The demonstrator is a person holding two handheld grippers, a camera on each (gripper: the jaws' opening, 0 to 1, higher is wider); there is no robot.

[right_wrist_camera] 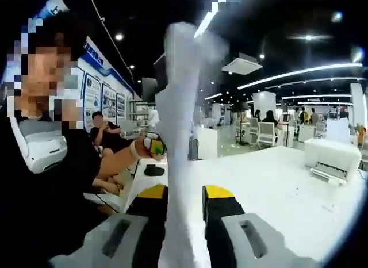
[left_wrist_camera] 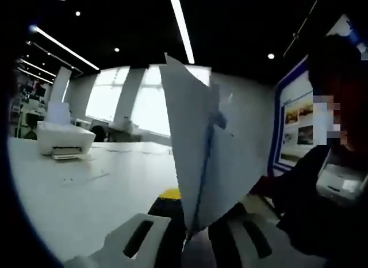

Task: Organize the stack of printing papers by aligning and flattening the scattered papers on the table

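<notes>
White paper stack upright, lifted above table, clamped between left gripper jaws at bottom edge. Right gripper jaws pinch same stack edge-on. Printer well apart on table.

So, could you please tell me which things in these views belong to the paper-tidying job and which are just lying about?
Belongs to the job:
- stack of papers, held upright, seen edge-on in the right gripper view
- left tool, shut on the papers
- right tool, shut on the papers
- white table

Just lying about:
- white printer
- wall posters
- seated person in the background
</notes>
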